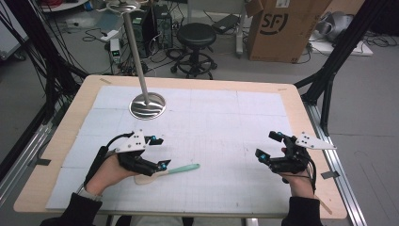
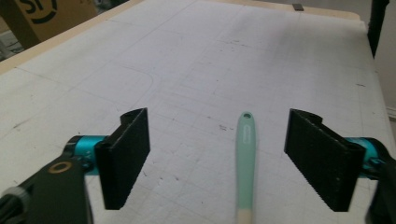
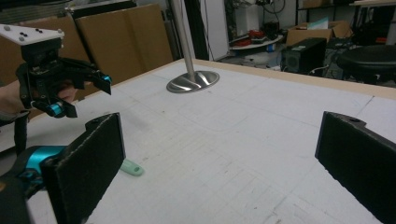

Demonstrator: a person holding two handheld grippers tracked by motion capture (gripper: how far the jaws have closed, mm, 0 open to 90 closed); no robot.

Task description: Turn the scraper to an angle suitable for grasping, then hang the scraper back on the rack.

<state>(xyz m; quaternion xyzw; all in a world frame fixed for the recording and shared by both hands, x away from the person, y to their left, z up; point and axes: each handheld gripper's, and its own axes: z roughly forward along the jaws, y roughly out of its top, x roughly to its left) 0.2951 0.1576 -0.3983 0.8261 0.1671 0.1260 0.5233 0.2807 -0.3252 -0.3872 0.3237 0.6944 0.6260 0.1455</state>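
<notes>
Mint spatula (image 2: 246, 158) lies flat on worktop (image 1: 226, 117), between left gripper's (image 1: 159, 152) spread fingers, untouched. Right gripper (image 1: 268, 145) fingers spread, empty. Cardboard box (image 1: 282, 26) behind worktop reads "SF".

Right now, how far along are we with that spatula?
The spatula looks set down: it lies flat on the white mat, its mint handle between the left gripper's open jaws, untouched. Nothing is in hand; the right gripper is open too. Probably left: backing the left gripper away.

table (image 1: 66, 127) | white mat (image 1: 221, 117) | spatula (image 1: 181, 169), steel stand base (image 1: 147, 106)
</notes>
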